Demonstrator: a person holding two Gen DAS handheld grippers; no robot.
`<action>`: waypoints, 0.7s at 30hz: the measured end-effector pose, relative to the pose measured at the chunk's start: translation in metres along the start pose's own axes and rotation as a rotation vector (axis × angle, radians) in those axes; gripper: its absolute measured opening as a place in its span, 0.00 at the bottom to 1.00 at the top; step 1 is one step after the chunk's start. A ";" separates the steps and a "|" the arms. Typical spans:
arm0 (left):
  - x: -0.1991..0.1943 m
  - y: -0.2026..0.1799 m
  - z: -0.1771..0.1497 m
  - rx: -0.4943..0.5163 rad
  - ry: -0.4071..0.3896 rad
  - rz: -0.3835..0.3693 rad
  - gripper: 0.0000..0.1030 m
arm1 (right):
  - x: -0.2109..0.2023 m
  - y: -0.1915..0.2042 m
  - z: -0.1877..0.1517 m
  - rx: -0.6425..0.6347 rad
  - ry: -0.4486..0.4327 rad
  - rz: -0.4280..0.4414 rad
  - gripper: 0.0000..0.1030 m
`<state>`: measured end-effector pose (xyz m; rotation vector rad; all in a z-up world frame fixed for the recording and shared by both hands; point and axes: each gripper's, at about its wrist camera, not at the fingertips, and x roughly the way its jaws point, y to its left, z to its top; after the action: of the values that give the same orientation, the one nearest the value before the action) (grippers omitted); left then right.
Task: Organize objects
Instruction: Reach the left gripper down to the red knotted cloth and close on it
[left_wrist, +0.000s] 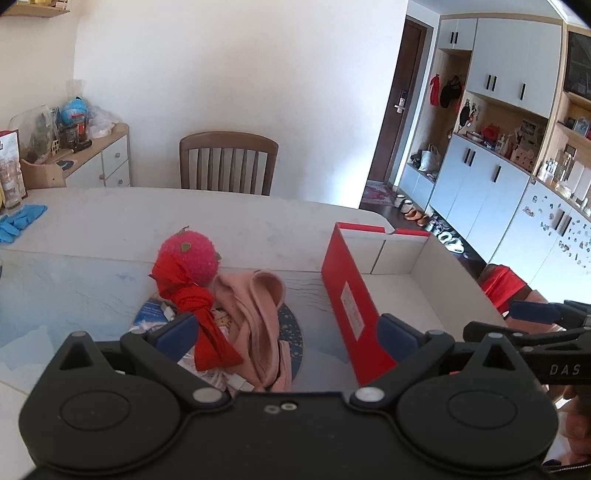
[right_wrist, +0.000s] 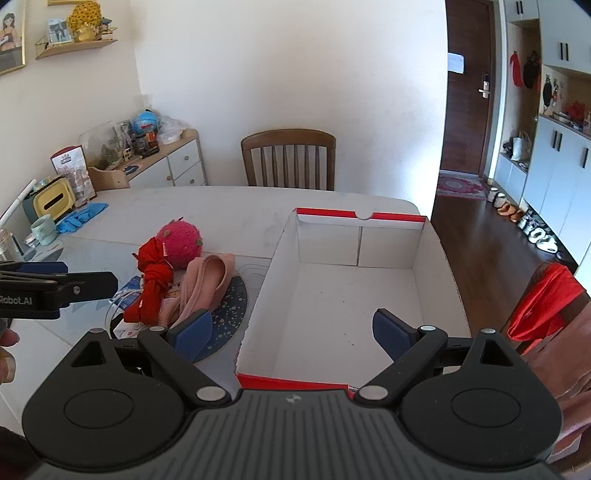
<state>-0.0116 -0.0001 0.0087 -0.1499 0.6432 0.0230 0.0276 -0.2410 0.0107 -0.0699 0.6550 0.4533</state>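
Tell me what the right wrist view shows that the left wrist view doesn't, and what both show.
Only the right wrist view: the whole bare floor of the red shoebox, a yellow tissue box, a pale green mug and the wall shelf.

Only the left wrist view: the shoebox's red outer side with its white label, and the long cabinet wall.

Both: the pink strawberry plush, knotted red cloth, pink garment, blue gloves, wooden chair, and both hand-held grippers open.

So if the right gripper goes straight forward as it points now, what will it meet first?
Probably the bare inside floor of the open red box, then its far wall. The right gripper hangs over the box with jaws open. Depth is hard to judge.
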 end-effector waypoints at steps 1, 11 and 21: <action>0.000 -0.001 0.000 0.000 0.002 0.002 0.99 | 0.000 -0.001 0.000 0.000 0.001 0.005 0.92; 0.006 -0.011 0.000 0.001 0.013 0.007 0.99 | 0.004 -0.026 0.003 0.023 0.022 -0.022 0.92; 0.026 -0.022 -0.002 -0.011 0.019 0.096 0.99 | 0.020 -0.079 -0.001 0.062 0.075 -0.113 0.92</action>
<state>0.0094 -0.0225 -0.0055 -0.1296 0.6686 0.1173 0.0751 -0.3046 -0.0086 -0.0653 0.7343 0.3229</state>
